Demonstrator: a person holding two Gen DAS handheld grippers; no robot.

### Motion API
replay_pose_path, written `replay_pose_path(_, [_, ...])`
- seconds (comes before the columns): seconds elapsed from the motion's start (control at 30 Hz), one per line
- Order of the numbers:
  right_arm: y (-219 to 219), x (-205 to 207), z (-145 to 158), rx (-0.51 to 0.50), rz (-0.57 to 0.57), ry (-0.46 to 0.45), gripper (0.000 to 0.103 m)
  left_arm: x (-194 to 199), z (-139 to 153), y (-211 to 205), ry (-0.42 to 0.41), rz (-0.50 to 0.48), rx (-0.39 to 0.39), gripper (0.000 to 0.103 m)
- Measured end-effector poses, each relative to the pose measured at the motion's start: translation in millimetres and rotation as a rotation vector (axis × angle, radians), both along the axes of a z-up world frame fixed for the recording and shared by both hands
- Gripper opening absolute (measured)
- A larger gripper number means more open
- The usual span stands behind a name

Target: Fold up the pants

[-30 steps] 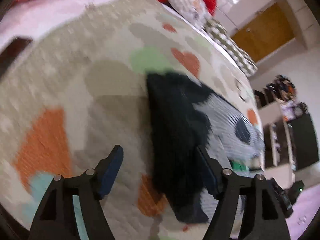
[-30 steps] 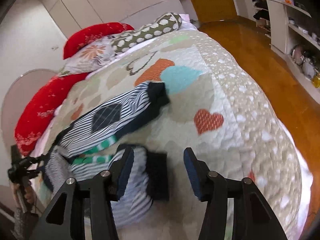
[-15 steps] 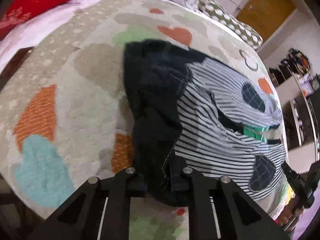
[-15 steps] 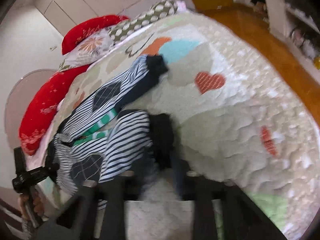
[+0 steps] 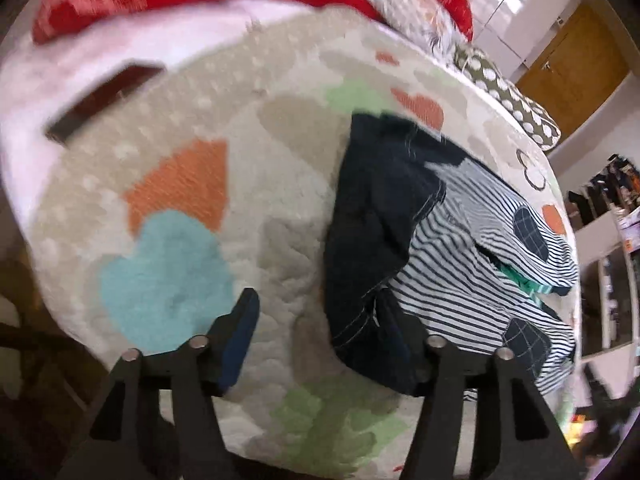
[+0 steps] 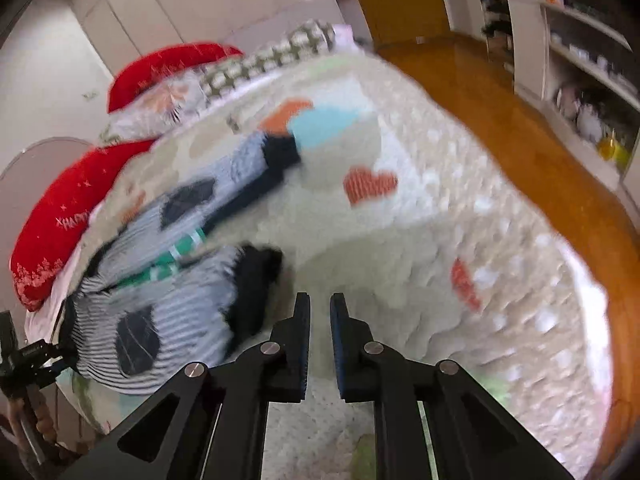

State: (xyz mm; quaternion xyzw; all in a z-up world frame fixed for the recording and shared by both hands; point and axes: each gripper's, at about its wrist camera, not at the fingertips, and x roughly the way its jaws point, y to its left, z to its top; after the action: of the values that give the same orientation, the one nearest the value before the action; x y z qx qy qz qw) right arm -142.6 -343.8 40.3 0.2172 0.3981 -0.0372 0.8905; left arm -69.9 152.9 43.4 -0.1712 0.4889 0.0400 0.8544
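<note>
The striped pants with a dark navy waistband [image 5: 400, 240] lie spread on the patterned quilt [image 5: 180, 200]. My left gripper [image 5: 324, 328] is open just in front of the waistband's near corner, its right finger against the dark cloth. In the right wrist view the pants [image 6: 160, 280] lie to the left, both legs with dark cuffs pointing right. My right gripper [image 6: 320, 320] is shut and empty over bare quilt, just right of the near leg's dark cuff [image 6: 256, 280].
Red pillows [image 6: 52, 224] and a dotted bolster [image 6: 276, 52] line the head of the bed. A wooden floor [image 6: 520, 128] and white shelves [image 6: 580, 40] lie beyond the bed's right edge. A dark flat object [image 5: 104, 100] sits at the bed's far left.
My left gripper, shut on the waistband half a second ago, has opened and let it go. My right gripper has closed and now sits beside the leg cuff, holding nothing.
</note>
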Motion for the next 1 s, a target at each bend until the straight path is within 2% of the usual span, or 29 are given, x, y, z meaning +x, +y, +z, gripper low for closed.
replay_pose_path(0.03, [4.7,-2.6,12.3,-0.017,0.014,-0.042,0.013,-3.4,5.1,-3.2,-0.019,0.001,0.024,0.064])
replay_pose_path(0.07, [9.8,-3.7,20.3,-0.024,0.031,-0.068,0.018,-5.0,11.2,-9.4,-0.04,-0.003,0.053,0.067])
replay_pose_path(0.1, [18.7,-3.3,28.7,-0.024,0.064,-0.099,0.033,-5.9,16.5,-17.0,-0.058,-0.012,0.082,0.069])
replay_pose_path(0.13, [25.5,-1.5,32.6,-0.02,0.088,-0.111,0.045,-4.5,19.4,-24.3,-0.069,-0.023,0.103,0.07])
replay_pose_path(0.17, [36.3,3.4,34.9,-0.013,0.126,-0.123,0.064,-6.4,23.1,-32.4,-0.081,-0.04,0.129,0.071])
replay_pose_path(0.2, [44.5,6.3,34.8,-0.009,0.149,-0.127,0.065,-8.0,25.9,-40.4,-0.09,-0.059,0.152,0.071])
replay_pose_path(0.33, [72.7,28.4,9.2,0.015,0.241,-0.066,0.065,-10.1,29.9,-67.6,-0.116,-0.117,0.25,0.071])
replay_pose_path(0.43, [65.0,35.3,-25.0,-0.027,0.167,0.038,0.061,-12.1,30.5,-77.9,-0.123,-0.135,0.302,0.071])
replay_pose_path(0.5, [63.8,28.2,-24.0,-0.052,0.158,0.005,0.06,-13.2,30.9,-80.0,-0.126,-0.137,0.312,0.071])
replay_pose_path(0.6, [69.8,25.3,-23.6,-0.153,0.143,0.056,0.062,-14.9,30.7,-81.1,-0.126,-0.134,0.315,0.071])
replay_pose_path(0.77, [59.2,20.8,-24.1,-0.07,0.115,0.042,0.062,-13.7,32.5,-81.5,-0.127,-0.134,0.325,0.071])
replay_pose_path(1.0, [39.2,14.7,2.2,-0.028,0.074,-0.011,0.063,-12.3,30.4,-88.7,-0.116,-0.152,0.354,0.071])
